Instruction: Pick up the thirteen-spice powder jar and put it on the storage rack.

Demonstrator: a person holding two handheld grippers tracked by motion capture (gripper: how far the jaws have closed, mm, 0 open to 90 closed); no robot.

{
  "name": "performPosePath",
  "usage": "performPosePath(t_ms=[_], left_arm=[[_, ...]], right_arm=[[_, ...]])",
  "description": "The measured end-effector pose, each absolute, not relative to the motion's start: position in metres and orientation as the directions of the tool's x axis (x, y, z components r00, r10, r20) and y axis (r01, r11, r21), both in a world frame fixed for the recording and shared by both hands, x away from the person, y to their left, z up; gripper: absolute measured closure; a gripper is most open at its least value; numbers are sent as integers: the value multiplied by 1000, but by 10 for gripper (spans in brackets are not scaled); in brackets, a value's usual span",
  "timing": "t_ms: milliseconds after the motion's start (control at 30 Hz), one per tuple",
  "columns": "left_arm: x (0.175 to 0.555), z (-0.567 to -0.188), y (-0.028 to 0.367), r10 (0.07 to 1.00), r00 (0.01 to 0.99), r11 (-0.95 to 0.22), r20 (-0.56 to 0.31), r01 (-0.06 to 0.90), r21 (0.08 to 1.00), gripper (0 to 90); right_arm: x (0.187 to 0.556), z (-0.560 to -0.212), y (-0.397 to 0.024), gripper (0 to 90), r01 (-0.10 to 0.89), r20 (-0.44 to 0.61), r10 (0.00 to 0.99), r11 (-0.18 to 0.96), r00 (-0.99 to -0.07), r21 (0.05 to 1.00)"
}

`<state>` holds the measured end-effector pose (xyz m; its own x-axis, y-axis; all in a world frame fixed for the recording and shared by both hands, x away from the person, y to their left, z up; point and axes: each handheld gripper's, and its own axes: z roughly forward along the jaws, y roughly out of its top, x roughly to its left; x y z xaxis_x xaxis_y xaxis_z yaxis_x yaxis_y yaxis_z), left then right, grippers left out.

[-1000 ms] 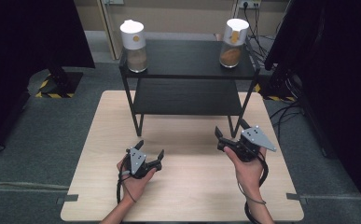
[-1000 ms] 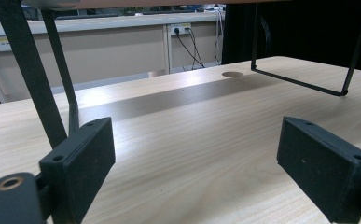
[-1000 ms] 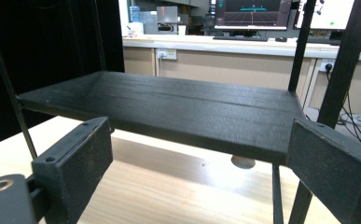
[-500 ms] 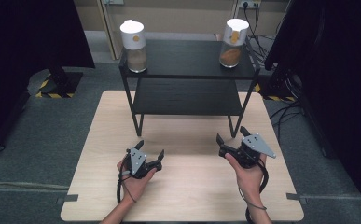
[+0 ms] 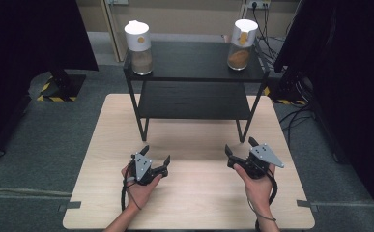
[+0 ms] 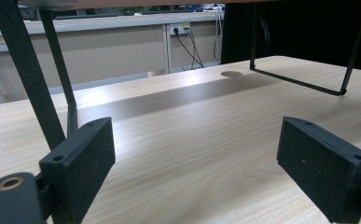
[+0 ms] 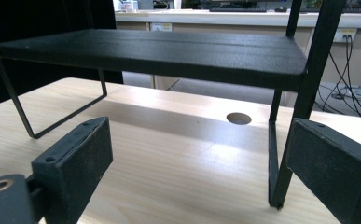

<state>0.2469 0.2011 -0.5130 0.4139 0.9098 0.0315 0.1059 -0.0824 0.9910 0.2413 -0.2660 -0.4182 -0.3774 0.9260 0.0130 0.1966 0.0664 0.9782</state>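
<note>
A black two-tier shelf (image 5: 194, 63) stands at the back of the pale wooden table (image 5: 189, 203). On its top tier are two clear jars with white lids: one at the left (image 5: 138, 43) with pale brown contents, one at the right (image 5: 241, 43) with orange-brown contents. My left gripper (image 5: 155, 154) is held low over the table's front left, open and with nothing in it. My right gripper (image 5: 240, 146) is at the front right, also open, near the shelf's right leg. The left gripper's (image 6: 201, 163) jaws frame bare tabletop. In the right gripper view the gripper (image 7: 201, 168) faces the shelf's lower tier (image 7: 169, 51).
The shelf's thin legs (image 7: 304, 93) and floor bar (image 6: 299, 81) stand close ahead of both grippers. A round hole (image 7: 239, 118) lies in the tabletop under the shelf. Dark curtains and cables surround the table on grey floor.
My right gripper has drawn back a little toward the person and lower over the table. The left gripper has stayed put. Both remain open.
</note>
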Motion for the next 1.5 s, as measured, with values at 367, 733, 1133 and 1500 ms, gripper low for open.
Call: performPosePath(t_ms=[367,733,1133,1500], left_arm=[[247,-513,201,910,415,-80,30,105,991,112],[247,-513,201,910,414,-80,29,106,991,112],[247,-513,201,910,414,-80,29,106,991,112],[247,-513,200,910,413,-80,30,106,991,114]], right_arm=[[239,-431,-270,74,231,23,931,66,-363,971],[236,-442,-273,74,250,24,936,70,-352,966],[232,-452,-276,74,272,17,937,83,-349,959],[228,-459,-279,74,293,16,938,92,-346,952]])
